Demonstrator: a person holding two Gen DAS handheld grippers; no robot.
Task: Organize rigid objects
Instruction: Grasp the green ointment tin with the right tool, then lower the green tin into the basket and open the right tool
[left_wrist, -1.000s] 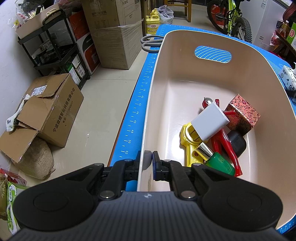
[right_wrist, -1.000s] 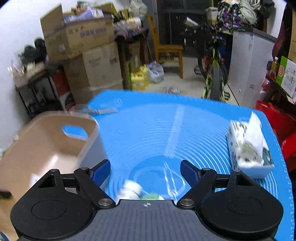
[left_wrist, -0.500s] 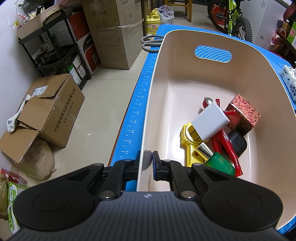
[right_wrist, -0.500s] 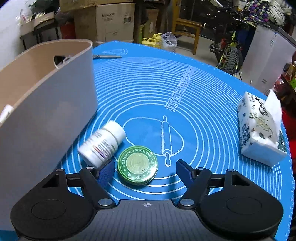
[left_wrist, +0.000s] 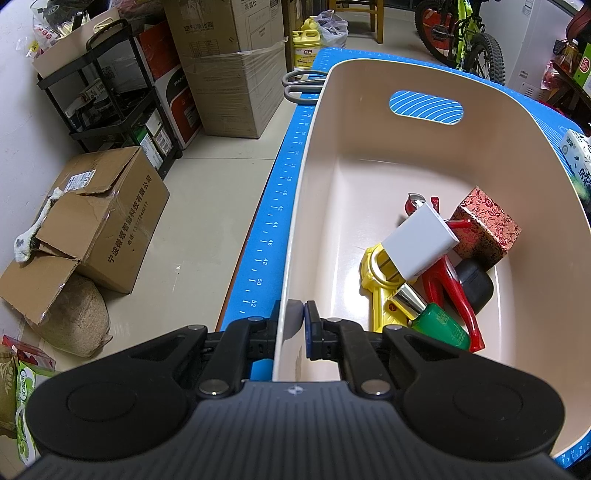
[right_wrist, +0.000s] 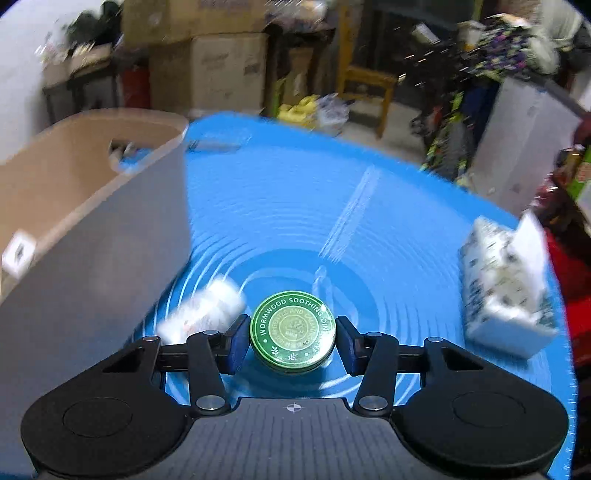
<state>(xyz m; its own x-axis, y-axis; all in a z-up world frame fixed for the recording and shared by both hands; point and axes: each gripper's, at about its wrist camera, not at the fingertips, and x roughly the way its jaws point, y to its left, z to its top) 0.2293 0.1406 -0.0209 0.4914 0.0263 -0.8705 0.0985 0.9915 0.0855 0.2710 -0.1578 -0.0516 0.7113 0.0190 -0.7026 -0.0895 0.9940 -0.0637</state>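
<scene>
My left gripper (left_wrist: 295, 325) is shut on the near rim of the beige bin (left_wrist: 314, 155), one finger inside and one outside. The bin holds a white charger (left_wrist: 419, 245), a yellow tool (left_wrist: 380, 288), red pliers (left_wrist: 448, 284), a green bottle (left_wrist: 441, 326), a patterned red box (left_wrist: 485, 229) and a black item (left_wrist: 476, 286). My right gripper (right_wrist: 293, 341) is shut on a round green ointment tin (right_wrist: 293, 328) and holds it just above the blue mat (right_wrist: 332, 229). A white pill bottle (right_wrist: 203, 310) lies blurred to its left, beside the bin's grey outer wall (right_wrist: 92, 258).
A tissue pack (right_wrist: 506, 291) sits at the mat's right edge. Grey-handled scissors (left_wrist: 301, 86) lie on the mat beyond the bin. Cardboard boxes (left_wrist: 99, 218), a black shelf cart (left_wrist: 110, 99) and a bicycle (left_wrist: 465, 33) stand on the floor around the table.
My right gripper has closed on the green tin and lifted it slightly; the view now blurs with motion. My left gripper has stayed on the bin's rim.
</scene>
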